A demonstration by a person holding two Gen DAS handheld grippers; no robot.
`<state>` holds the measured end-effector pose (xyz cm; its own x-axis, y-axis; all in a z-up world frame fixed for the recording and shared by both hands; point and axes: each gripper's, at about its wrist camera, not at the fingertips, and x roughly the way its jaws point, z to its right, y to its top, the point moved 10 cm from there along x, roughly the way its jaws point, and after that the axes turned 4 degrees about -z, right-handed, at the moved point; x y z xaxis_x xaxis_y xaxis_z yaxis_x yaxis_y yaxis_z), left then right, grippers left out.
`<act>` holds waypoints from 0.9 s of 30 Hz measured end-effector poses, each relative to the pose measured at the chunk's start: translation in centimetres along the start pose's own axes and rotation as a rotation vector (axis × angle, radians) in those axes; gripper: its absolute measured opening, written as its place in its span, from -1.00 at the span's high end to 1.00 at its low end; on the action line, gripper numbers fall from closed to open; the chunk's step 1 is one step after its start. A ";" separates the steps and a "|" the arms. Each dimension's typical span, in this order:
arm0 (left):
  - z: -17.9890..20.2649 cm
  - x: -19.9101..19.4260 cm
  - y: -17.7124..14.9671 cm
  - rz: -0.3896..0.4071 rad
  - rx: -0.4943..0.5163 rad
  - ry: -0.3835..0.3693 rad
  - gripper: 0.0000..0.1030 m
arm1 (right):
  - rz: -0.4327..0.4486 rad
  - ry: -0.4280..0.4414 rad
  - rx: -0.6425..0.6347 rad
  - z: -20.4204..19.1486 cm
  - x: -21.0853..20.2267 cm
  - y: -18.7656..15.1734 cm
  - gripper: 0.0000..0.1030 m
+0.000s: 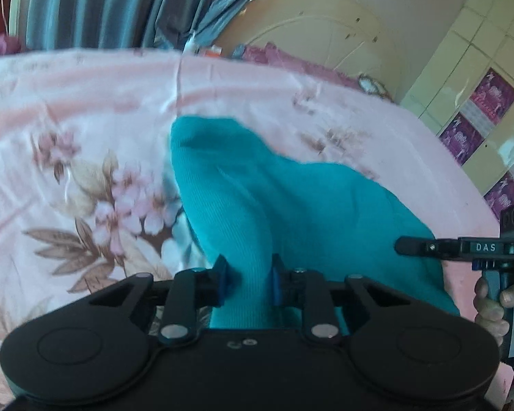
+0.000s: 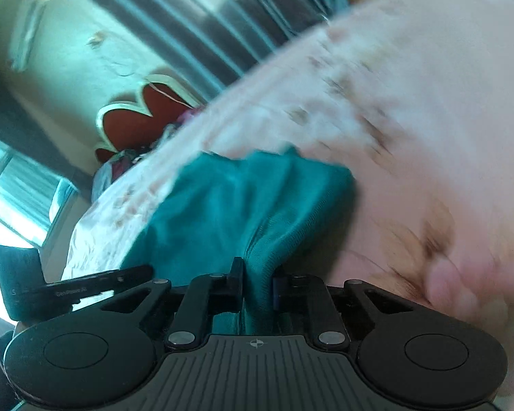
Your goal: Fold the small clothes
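Two grippers are engaged on one teal garment (image 1: 257,198), which lies partly lifted over the pink floral bedsheet (image 1: 85,120). We note the left gripper (image 1: 247,282) has its jaws closed on a bunched fold of the ribbed cloth; the fabric runs up between the blue pads (image 1: 222,274). The right gripper (image 2: 257,284) likewise pinches a gathered ridge of the same garment (image 2: 243,198). In the left wrist view the right tool (image 1: 462,248) shows at the far right, near the cloth's edge. We judge the fold as only begun: the garment is rumpled, no clean crease or stacked layer is visible, and both held edges are off the sheet. Still to do, in our estimate: carry the edges over, lay them flat, release. The right view is motion-blurred, so the garment's outline is uncertain.
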<state>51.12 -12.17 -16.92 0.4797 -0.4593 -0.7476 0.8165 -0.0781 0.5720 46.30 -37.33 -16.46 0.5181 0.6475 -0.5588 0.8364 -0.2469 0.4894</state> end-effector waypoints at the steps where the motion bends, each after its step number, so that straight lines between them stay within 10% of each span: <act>1: 0.1 -0.7 0.3 0.012 0.007 -0.001 0.58 | 0.001 -0.010 -0.043 -1.2 -0.1 0.3 0.74; 9: -4.2 -9.7 1.4 0.099 0.041 0.016 0.58 | 0.001 0.016 -0.192 -12.0 1.6 0.6 0.75; 18: -17.5 -18.1 -4.0 0.076 -0.033 0.107 0.58 | -0.109 0.080 -0.224 -23.4 13.2 -6.7 0.76; 27: -26.8 -17.3 -8.7 0.058 -0.195 0.139 -0.10 | -0.120 -0.062 -0.065 -19.2 19.3 -10.9 0.74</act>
<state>44.30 20.19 -18.02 0.5564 -0.3306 -0.7623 0.8263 0.1234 0.5495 43.79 -8.28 -19.73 0.4269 0.6234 -0.6550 0.8806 -0.1219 0.4579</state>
